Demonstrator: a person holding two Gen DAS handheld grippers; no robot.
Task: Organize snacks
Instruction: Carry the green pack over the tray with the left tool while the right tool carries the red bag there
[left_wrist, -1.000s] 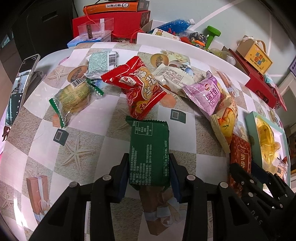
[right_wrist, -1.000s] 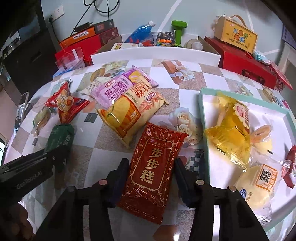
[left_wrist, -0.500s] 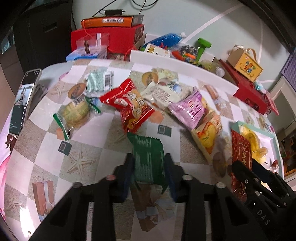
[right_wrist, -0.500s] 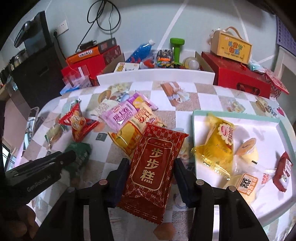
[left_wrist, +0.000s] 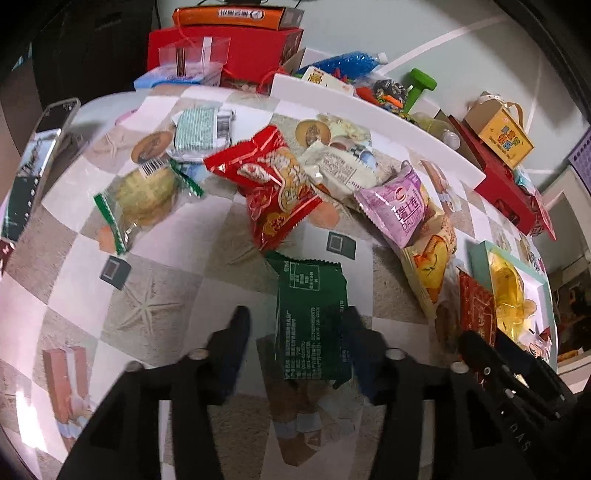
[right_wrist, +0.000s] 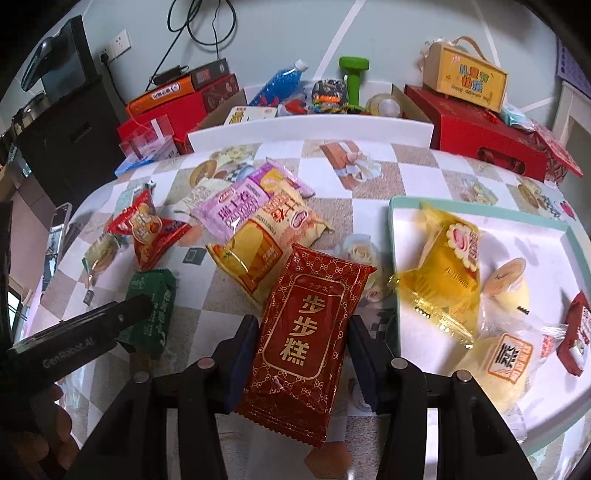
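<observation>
The left gripper (left_wrist: 295, 328) has just been opened: its fingers (left_wrist: 236, 332) are parted from the green packet (left_wrist: 312, 321), released on the surface (left_wrist: 155, 295). The red cake packet (right_wrist: 303, 343) is clamped by the right gripper (right_wrist: 301, 354) beside the tray (right_wrist: 480, 210).

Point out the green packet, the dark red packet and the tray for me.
green packet (left_wrist: 310, 314), left wrist view, middle of its printed back.
dark red packet (right_wrist: 303, 332), right wrist view, on the gold label.
tray (right_wrist: 480, 212), right wrist view, far teal rim.
</observation>
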